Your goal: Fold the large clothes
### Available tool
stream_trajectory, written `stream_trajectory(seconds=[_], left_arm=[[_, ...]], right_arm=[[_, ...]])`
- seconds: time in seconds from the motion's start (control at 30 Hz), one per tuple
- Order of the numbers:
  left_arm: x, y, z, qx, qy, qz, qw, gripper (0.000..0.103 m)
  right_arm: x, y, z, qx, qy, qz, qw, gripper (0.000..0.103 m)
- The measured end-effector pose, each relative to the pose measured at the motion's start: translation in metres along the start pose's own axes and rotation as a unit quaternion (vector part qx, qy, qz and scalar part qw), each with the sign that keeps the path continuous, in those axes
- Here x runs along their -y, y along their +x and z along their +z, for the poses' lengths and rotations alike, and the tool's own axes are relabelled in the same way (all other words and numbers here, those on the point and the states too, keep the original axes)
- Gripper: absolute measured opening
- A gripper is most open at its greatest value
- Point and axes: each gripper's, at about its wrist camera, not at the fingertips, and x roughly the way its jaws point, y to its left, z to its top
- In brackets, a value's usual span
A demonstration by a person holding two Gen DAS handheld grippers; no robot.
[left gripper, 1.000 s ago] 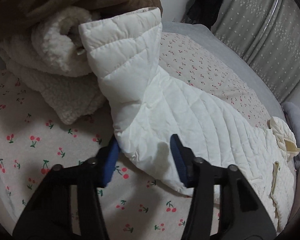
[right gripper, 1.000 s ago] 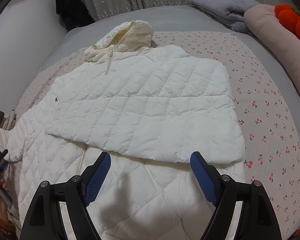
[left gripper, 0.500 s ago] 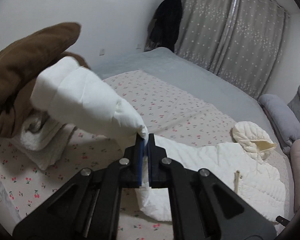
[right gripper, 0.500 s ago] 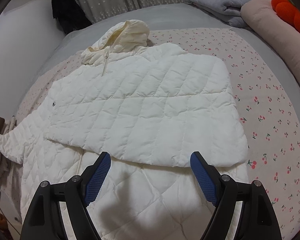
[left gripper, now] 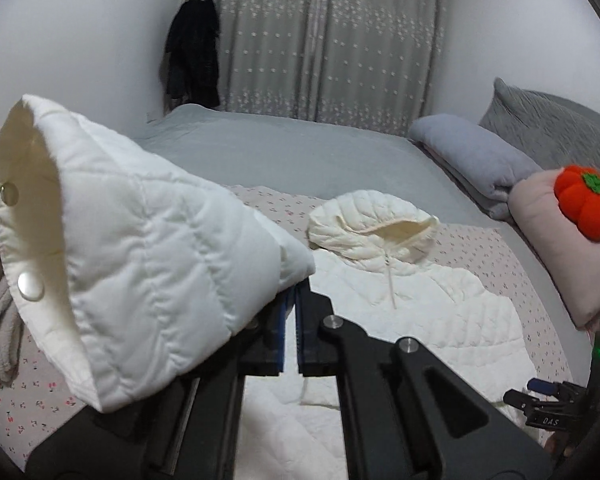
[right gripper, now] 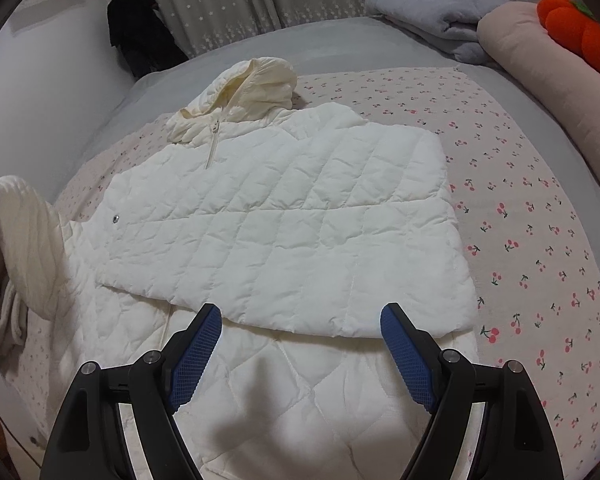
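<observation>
My left black two-finger gripper with blue pads (left gripper: 291, 320) has its jaws pressed together, pinching the cuff end of the white quilted jacket sleeve (left gripper: 140, 248); it is raised above the bed, pointing level toward the far side; my right black gripper with blue textured pads (right gripper: 302, 354) has its jaws wide apart, holding nothing; it hangs low, tilted downward.

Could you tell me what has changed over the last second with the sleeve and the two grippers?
The left gripper closed on the sleeve and lifted it off the bed, swinging it toward the jacket body. The right gripper stayed open above the hem; the folded jacket did not move.
</observation>
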Motion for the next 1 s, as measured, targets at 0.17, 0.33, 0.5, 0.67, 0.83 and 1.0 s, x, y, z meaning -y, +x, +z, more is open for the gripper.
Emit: stream_trajectory(seconds=[0.17, 0.33, 0.5, 0.67, 0.83, 1.0], left_arm=[[0.055, 0.019, -0.031, -0.056, 0.056, -0.055, 0.9953, 0.005], [0.096, 0.054, -0.078, -0.137, 0.106, -0.095, 0.9803, 0.005], [0.107, 0.076, -0.115, -0.218, 0.131, -0.129, 0.9587, 0.01], [0.1, 0.055, -0.112, -0.21, 0.134, -0.149, 0.9569, 0.044], [0.091, 0.014, -0.095, -0.182, 0.136, -0.169, 0.9592, 0.067], [0.089, -0.019, -0.083, -0.153, 0.147, -0.163, 0.9637, 0.081]], right_arm=[[0.006, -0.004, -0.001, 0.003, -0.001, -0.009, 1.0, 0.084], [0.008, -0.006, -0.004, 0.001, -0.004, -0.015, 1.0, 0.084], [0.012, -0.006, -0.005, -0.001, -0.003, -0.019, 1.0, 0.084], [0.012, -0.007, -0.003, -0.001, -0.003, -0.022, 1.0, 0.084], [0.007, -0.01, 0.0, 0.001, -0.005, -0.02, 1.0, 0.084], [0.0, -0.012, 0.005, 0.003, -0.011, -0.015, 1.0, 0.084]])
